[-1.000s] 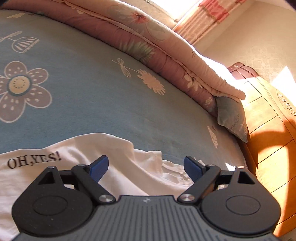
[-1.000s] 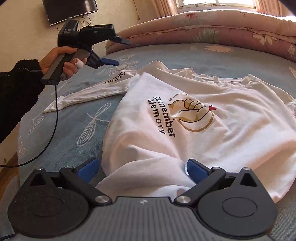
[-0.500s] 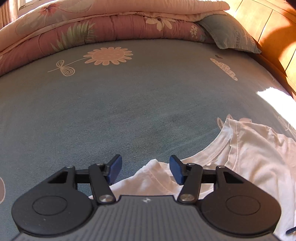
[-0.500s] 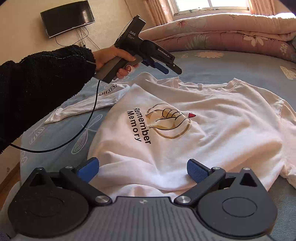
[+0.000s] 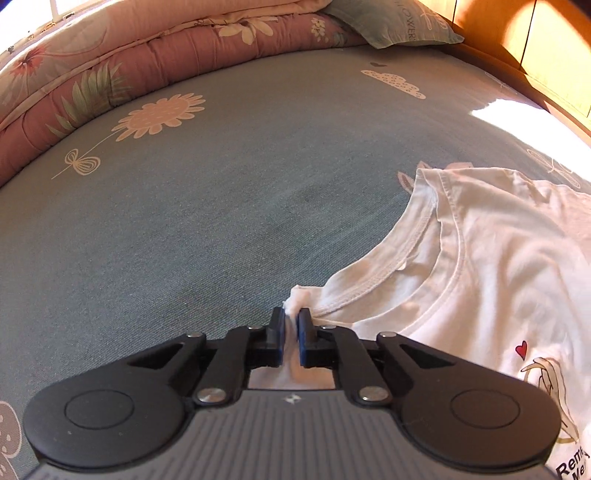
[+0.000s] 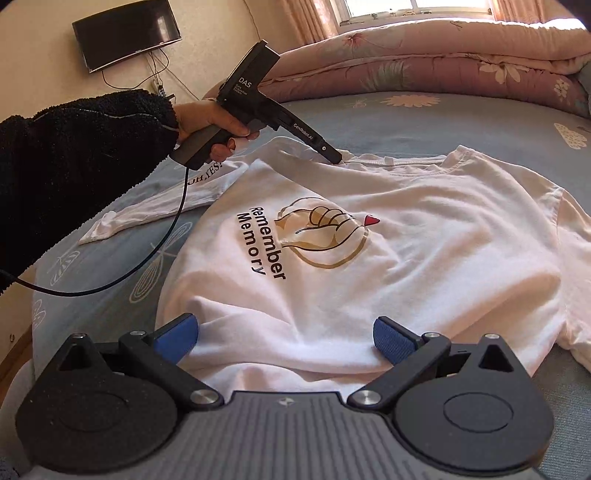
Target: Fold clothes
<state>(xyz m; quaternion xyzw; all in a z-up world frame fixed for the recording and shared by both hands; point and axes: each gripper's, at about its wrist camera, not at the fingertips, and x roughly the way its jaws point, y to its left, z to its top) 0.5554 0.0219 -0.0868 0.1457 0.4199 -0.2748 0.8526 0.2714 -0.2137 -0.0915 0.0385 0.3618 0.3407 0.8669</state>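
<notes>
A white T-shirt (image 6: 424, 236) printed "Remember Memory" lies spread on the blue bed sheet (image 5: 184, 229), its bottom hem nearest the right wrist camera. My left gripper (image 5: 291, 319) is shut on a pinch of the shirt's shoulder fabric beside the collar (image 5: 417, 251); the right wrist view shows its tip (image 6: 336, 158) pressed there, held by a hand in a black fuzzy sleeve (image 6: 85, 162). My right gripper (image 6: 284, 336) stands open over the shirt's bottom hem, blue pads wide apart with cloth bunched between them and neither pad pressing on it.
A second white garment (image 6: 162, 206) reading "OH,YES!" lies left of the shirt. A folded pink floral quilt (image 6: 443, 55) runs along the far side of the bed. A wooden headboard (image 5: 546, 48) and pillow (image 5: 399, 26) are at the right. A black cable (image 6: 122, 277) trails over the sheet.
The left gripper swung from over the "OH,YES!" garment to the T-shirt's collar, rolled level, and closed from wide open onto the shoulder fabric. The right gripper stayed open at the hem.
</notes>
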